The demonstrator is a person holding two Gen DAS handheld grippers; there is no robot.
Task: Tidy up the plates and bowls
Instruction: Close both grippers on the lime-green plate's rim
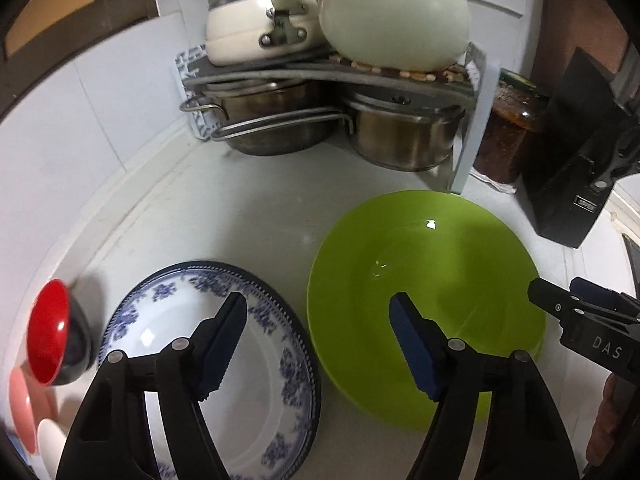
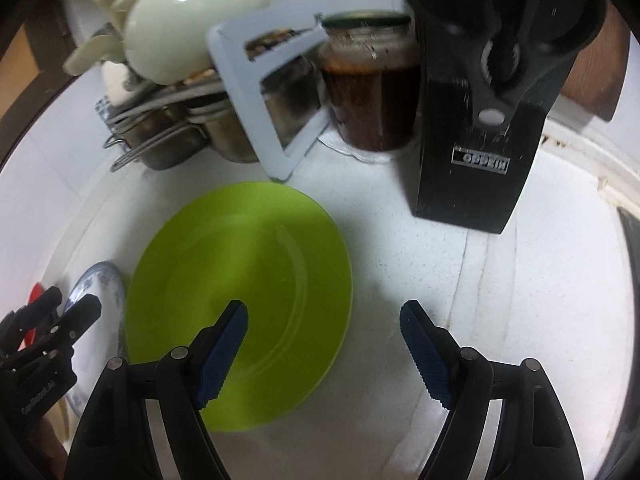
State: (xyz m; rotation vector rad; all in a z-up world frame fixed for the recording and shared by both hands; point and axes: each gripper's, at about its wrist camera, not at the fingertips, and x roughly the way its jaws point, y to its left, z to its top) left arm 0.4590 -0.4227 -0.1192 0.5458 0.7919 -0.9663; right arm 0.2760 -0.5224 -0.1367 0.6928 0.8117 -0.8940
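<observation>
Black fingers with blue pads frame the left wrist view: the left gripper point(image 1: 318, 322) hangs wide open and holds nothing, one pad above the blue-patterned plate point(image 1: 208, 364) and the other above the green plate point(image 1: 424, 304). Both plates lie flat and side by side on the white counter point(image 1: 224, 208), close but not stacked, which suits a sorting job barely begun. A red bowl point(image 1: 50, 330) sits tipped at the far left, with a pink dish point(image 1: 22, 412) just below it at the frame edge. Steel pots point(image 1: 340, 124) stay tucked under a corner rack point(image 1: 472, 128), out of the way. At the right edge the right gripper point(image 1: 560, 300) pokes in near the green plate's rim.

Seen from the right wrist, the right gripper point(image 2: 324, 320) is also spread wide and empty, straddling the green plate's point(image 2: 240, 280) near edge, likely lining up a grip. A knife block point(image 2: 472, 160) and jar point(image 2: 372, 92) stand behind.
</observation>
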